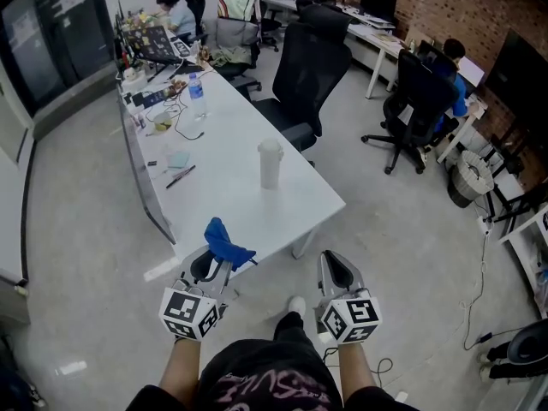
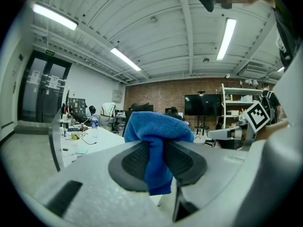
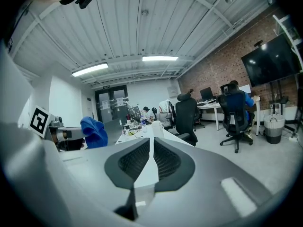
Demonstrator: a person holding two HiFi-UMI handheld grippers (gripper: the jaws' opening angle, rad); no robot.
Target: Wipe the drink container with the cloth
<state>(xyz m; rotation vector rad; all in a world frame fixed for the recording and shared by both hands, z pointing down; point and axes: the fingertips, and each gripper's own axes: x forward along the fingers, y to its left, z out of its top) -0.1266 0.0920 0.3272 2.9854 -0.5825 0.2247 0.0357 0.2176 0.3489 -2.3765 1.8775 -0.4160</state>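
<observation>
Both forearms reach forward, level and side by side, short of the white table's (image 1: pixel 224 197) near end. The left gripper (image 1: pixel 221 262) is clamped on a blue cloth (image 1: pixel 225 243). The right gripper (image 1: pixel 336 262) holds nothing, its jaws a slit apart. A white lidded cup (image 1: pixel 270 163) stands upright on the table, well ahead of both.

- The drink container (image 1: pixel 270 163) stands on the table (image 1: pixel 248 208), towards its right edge.
- The cloth (image 1: pixel 225 243) sits in the left gripper (image 1: pixel 211 264), over the table's near end.
- The right gripper (image 1: pixel 336 264) is to its right, off the table's corner.
- A water bottle (image 1: pixel 197 95) stands farther back on the table.
- A chair (image 1: pixel 310 67) stands right of the table.
</observation>
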